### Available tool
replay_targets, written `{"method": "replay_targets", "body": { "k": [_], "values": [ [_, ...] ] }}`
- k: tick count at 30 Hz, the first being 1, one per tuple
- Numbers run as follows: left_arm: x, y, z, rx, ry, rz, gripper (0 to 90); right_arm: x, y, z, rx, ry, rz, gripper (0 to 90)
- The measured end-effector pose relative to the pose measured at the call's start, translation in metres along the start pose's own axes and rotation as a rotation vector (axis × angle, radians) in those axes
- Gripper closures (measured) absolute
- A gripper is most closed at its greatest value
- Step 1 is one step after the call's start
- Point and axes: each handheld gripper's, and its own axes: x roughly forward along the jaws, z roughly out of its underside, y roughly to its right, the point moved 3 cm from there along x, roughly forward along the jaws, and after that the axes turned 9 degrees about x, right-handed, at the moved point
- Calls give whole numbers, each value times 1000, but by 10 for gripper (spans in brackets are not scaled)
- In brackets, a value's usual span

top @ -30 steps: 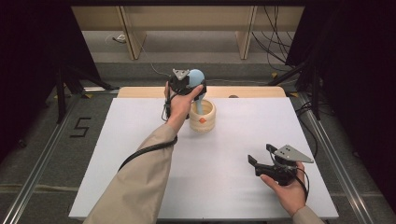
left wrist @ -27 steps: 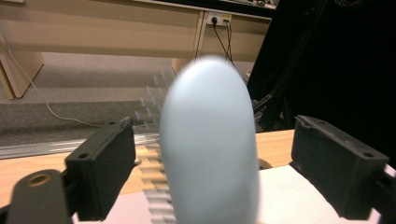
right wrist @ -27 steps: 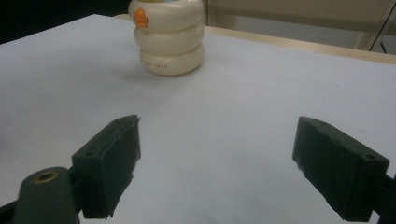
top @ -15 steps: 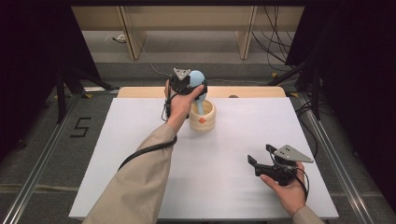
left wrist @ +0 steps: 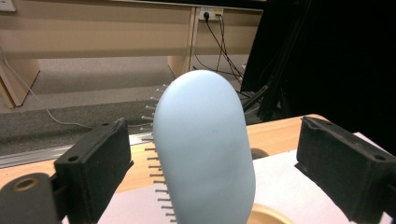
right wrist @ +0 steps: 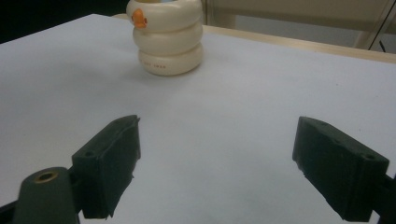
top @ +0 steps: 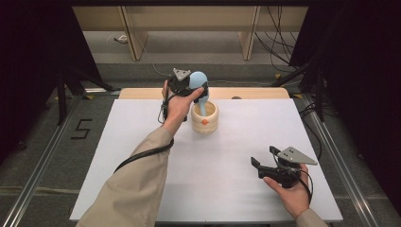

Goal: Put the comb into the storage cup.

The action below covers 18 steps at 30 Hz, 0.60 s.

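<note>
Even overhead light, bright on white table [top: 142, 142]; surroundings beyond table near black. Shadows under hands soft, faint. No glare. Blue brush [left wrist: 203, 149] close to lens, slightly soft; background behind brush sharper. Black pads at bottom of both gripper views blurred.

White table [top: 142, 142]; cream ringed holder [top: 204, 117] standing on it.
</note>
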Motion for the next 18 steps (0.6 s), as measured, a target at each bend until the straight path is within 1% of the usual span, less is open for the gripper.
{"method": "replay_targets", "body": {
  "k": [2, 6, 10, 16, 18],
  "values": [
    [-2, -2, 1, 12, -3, -3, 85, 0, 0, 0, 1, 0, 1, 160],
    [-6, -4, 2, 18, -13, 2, 64, 0, 0, 0, 0, 1, 4, 160],
    [-12, -7, 2, 29, -18, 14, 43, -1, 1, -1, 0, 3, 7, 161],
    [-22, -11, 2, 44, -19, 29, 35, -1, 1, -1, -2, 3, 10, 161],
    [-25, -11, 2, 55, -23, 39, 27, -1, 1, -1, -3, 2, 10, 161]
  ]
}}
